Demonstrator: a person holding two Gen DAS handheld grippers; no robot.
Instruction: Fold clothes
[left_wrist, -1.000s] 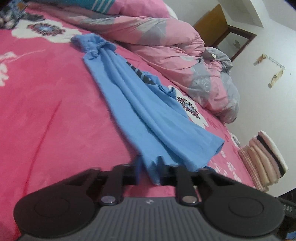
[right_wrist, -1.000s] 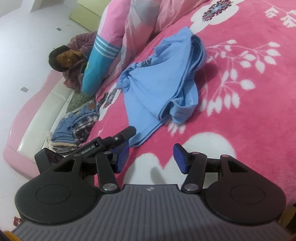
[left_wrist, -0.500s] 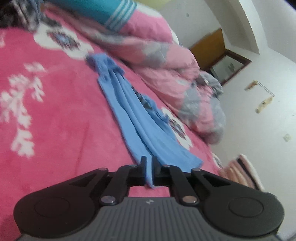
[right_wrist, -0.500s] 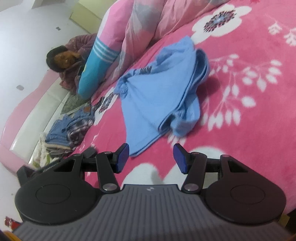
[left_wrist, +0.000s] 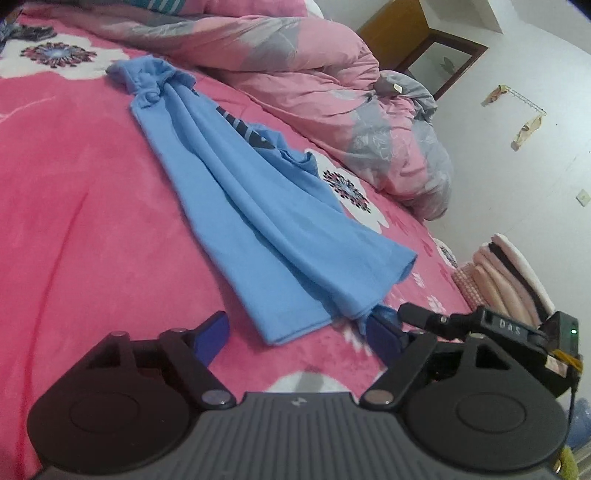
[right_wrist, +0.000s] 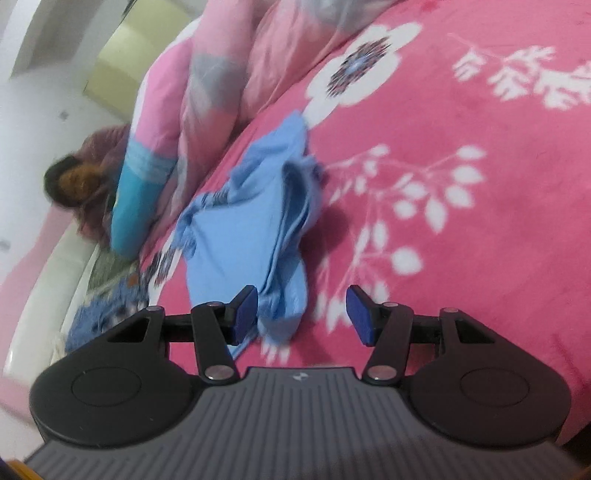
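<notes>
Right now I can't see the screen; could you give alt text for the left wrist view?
A blue shirt lies bunched lengthwise on a pink floral bedspread, its near hem between the opening left gripper pads, unpinched. A pink-grey quilt lies behind.

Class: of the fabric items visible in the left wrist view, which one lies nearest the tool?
The blue shirt, stretched long across the pink blanket, its hem just ahead of the left tool. The pink quilt and folded stack lie farther off.

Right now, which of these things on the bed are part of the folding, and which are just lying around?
Part of the job:
blue shirt, bunched lengthwise
left tool, opening, shirt hem lying loose between its pads
right tool, open at the shirt's other end

Lying about:
pink duvet
folded towels
clothes pile
pink blanket under the shirt
</notes>
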